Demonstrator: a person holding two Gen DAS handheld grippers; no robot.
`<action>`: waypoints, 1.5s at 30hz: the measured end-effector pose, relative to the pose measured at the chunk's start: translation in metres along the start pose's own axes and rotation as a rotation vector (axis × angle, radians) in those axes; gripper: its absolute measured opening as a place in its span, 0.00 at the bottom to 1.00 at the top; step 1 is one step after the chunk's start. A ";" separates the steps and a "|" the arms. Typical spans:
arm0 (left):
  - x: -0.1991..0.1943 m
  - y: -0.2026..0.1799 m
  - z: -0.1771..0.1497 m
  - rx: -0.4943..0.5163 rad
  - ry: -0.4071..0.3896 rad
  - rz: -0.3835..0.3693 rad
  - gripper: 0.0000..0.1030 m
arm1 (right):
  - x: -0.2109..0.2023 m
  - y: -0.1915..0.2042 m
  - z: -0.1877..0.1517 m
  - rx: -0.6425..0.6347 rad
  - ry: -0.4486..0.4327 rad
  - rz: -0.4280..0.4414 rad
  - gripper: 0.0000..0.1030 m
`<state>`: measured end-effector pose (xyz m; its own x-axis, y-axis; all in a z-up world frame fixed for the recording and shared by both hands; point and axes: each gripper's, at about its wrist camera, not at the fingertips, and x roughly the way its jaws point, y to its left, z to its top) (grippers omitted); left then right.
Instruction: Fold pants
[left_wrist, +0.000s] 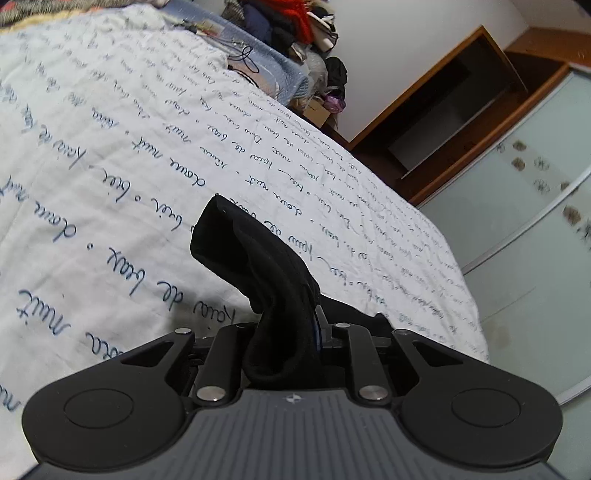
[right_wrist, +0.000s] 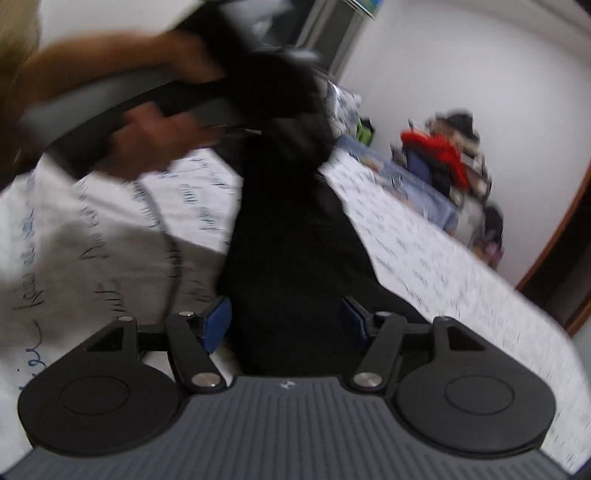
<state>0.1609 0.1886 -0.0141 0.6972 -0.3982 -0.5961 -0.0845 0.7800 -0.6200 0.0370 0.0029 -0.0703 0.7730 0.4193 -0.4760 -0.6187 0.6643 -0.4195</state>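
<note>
The left gripper (left_wrist: 291, 314) has its jaws clenched on a bunched fold of the black fabric pants (left_wrist: 258, 266), which rises toward 11 o'clock above the white quilted bed cover printed with blue handwriting (left_wrist: 110, 155). In the blurred right wrist view, the right gripper (right_wrist: 286, 321) stands released, its blue pads (right_wrist: 216, 326) apart on either side of the pants (right_wrist: 291, 236) without pressing them; the cloth runs toward 12 o'clock to the person's hand (right_wrist: 147, 144) at 10 o'clock
</note>
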 end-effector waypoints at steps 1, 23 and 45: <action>-0.002 0.001 0.001 -0.007 -0.001 -0.007 0.18 | 0.005 0.012 -0.001 -0.034 -0.003 -0.011 0.60; -0.026 -0.119 -0.015 0.198 -0.179 -0.082 0.18 | -0.027 -0.051 -0.006 0.181 -0.127 -0.134 0.12; 0.108 -0.296 -0.119 0.554 0.132 -0.202 0.18 | -0.111 -0.139 -0.136 0.636 -0.127 -0.222 0.11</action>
<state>0.1760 -0.1425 0.0442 0.5633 -0.5937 -0.5746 0.4485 0.8038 -0.3908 0.0179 -0.2201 -0.0642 0.9065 0.2745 -0.3207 -0.2709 0.9609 0.0569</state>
